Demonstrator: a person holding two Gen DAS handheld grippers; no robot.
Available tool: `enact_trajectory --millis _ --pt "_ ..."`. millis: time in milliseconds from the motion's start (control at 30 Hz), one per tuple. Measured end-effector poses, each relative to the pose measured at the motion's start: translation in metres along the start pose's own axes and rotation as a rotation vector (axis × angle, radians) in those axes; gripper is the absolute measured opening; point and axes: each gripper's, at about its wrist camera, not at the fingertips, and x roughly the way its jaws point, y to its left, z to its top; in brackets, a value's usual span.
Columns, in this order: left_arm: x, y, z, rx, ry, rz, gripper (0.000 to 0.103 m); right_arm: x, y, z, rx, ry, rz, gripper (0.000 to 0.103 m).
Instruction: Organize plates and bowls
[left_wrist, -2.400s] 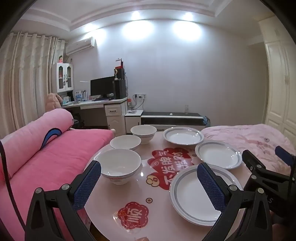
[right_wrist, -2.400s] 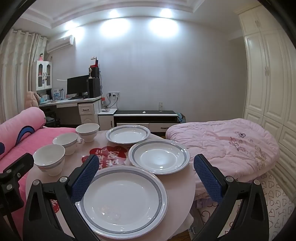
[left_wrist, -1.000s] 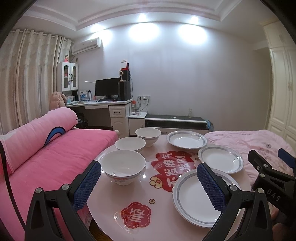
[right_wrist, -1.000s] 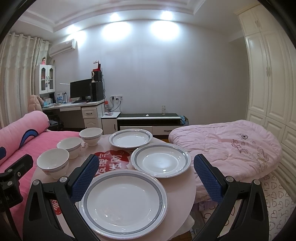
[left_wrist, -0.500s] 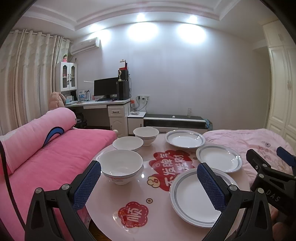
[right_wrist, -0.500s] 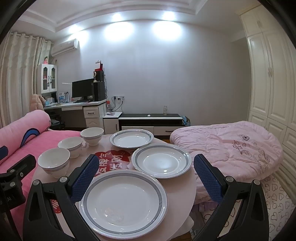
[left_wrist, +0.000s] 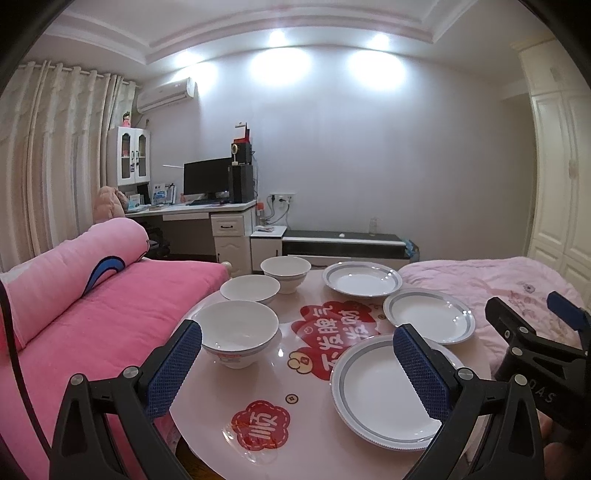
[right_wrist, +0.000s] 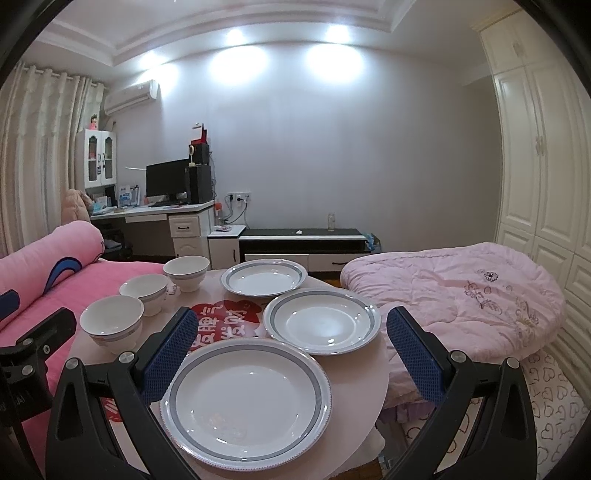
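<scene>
Seen from the left wrist: left gripper with blue-padded black fingers spread wide and gripping nothing, held above the near part of a round pale-pink glossy table bearing red flower-shaped stickers. On the left side of the table, three white ceramic bowls in a row running away from the camera: nearest bowl, middle bowl, farthest bowl, each just beside the next. On the right side, three white grey-rimmed plates likewise in a row: nearest plate, middle plate, farthest plate. At the far right edge, the right gripper in profile. To the left, a pink sofa. Seen from the right wrist: right gripper also spread wide and empty, hovering over the nearest plate; beyond it the middle plate and farthest plate, rims nearly touching. Bowls lined up at left: nearest bowl, middle bowl, farthest bowl. To the right of the table, a bed under a pale-pink quilt.
</scene>
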Motion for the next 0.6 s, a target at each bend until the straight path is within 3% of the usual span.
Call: enact_trajectory --millis 200,367,600 --pt "0.013 0.0 -0.007 -0.008 0.029 -0.024 0.102 0.002 -0.018 -0.014 0.009 0.032 0.002 0.103" --pt "0.053 -0.004 -0.015 -0.014 0.114 -0.067 0.102 0.032 -0.037 -0.029 0.008 0.103 0.046 0.103" --pt "0.134 -0.013 -0.023 0.026 0.262 -0.117 0.102 0.105 -0.061 -0.054 0.031 0.242 0.213 0.103"
